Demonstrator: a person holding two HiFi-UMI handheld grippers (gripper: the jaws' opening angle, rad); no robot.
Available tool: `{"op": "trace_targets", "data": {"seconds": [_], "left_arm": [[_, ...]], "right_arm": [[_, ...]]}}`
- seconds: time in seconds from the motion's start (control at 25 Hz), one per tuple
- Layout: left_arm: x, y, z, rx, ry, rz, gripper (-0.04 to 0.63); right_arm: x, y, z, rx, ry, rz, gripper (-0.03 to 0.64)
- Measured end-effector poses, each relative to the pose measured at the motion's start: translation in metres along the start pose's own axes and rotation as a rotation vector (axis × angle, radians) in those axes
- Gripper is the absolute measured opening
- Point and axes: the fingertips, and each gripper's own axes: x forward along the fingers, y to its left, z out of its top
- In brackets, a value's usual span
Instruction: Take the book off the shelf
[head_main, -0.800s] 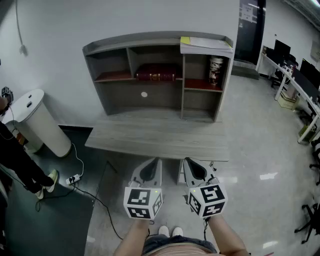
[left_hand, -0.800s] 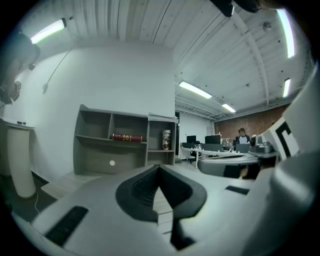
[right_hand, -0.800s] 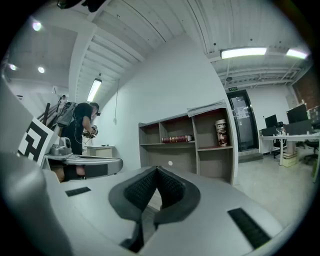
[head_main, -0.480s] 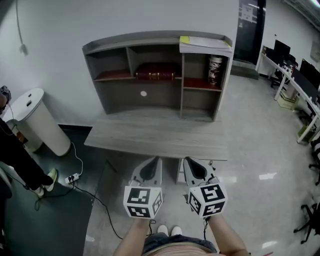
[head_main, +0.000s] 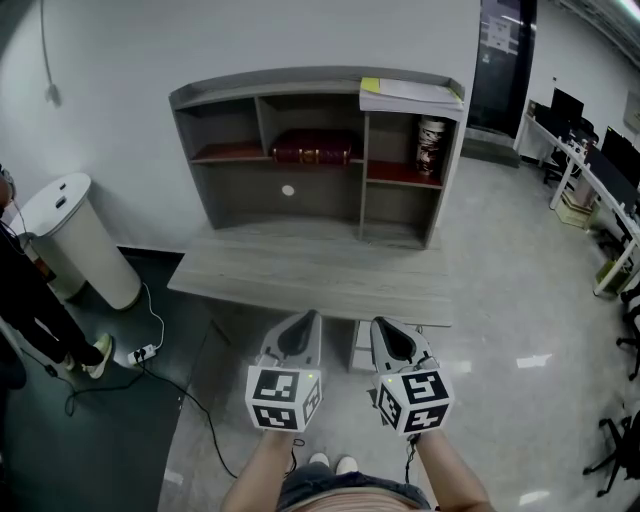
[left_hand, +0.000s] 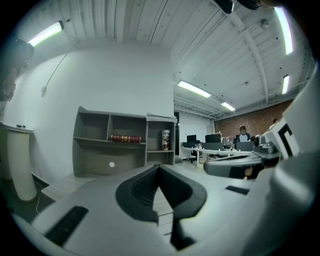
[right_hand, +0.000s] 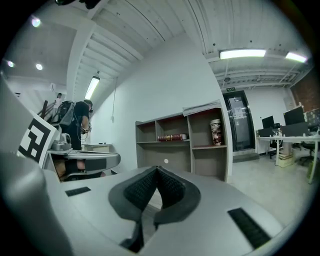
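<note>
- White wall (head_main: 300, 35) behind, pale glossy floor (head_main: 520, 300) to the right, darker floor to the left.
- Grey wood-grain surface (head_main: 310, 270) stands against the wall and carries a grey shelf unit (head_main: 230, 205) with open compartments.
- Book (head_main: 312, 153): dark red, gilt marks on the spine, lying flat on the upper shelf of the middle compartment, spine facing outward. Nothing touches it.
- Right compartment: a patterned cup (head_main: 431, 145) upright on a red-topped shelf.
- On top of the unit, right end: a flat stack of papers (head_main: 415, 94) with a yellow note (head_main: 370, 84) at its left corner.
- Small white round dot (head_main: 288, 189) on the back panel below the book.
- Left gripper (head_main: 308, 324): held low, short of the surface's near edge, pointing roughly level toward the shelf unit. Its own view shows the jaws closed tip to tip with nothing between them.
- Right gripper (head_main: 380, 328): just beside the left one, same pose. Jaws likewise closed together, empty.
- Both grippers well apart from the book; marker cubes face the head camera.
- White bin (head_main: 75, 240) stands left of the surface, near the wall.
- Power strip (head_main: 146, 354) and a dark cable lie on the floor beside it.
- Person in dark clothes (head_main: 30, 300) at the left edge, partly out of frame.
- Desks with monitors (head_main: 600, 150) far right.
</note>
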Motion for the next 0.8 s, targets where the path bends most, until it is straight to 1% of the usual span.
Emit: {"op": "trace_targets", "data": {"seconds": [0.16, 0.36, 0.6, 0.8], "left_arm": [[0.002, 0.003, 0.003, 0.015, -0.001, 0.018, 0.012], [0.009, -0.002, 0.008, 0.049, 0.003, 0.017, 0.012], [0.017, -0.005, 0.023, 0.093, -0.020, 0.023, 0.012], [0.026, -0.002, 0.034, 0.108, -0.036, 0.025, 0.012]], "right_arm": [[0.001, -0.008, 0.000, 0.008, 0.005, -0.005, 0.008], [0.004, -0.016, 0.006, 0.018, 0.001, -0.005, 0.008], [0.009, -0.017, 0.011, 0.013, -0.005, 0.016, 0.008], [0.013, -0.023, 0.021, 0.006, -0.024, 0.017, 0.008]]}}
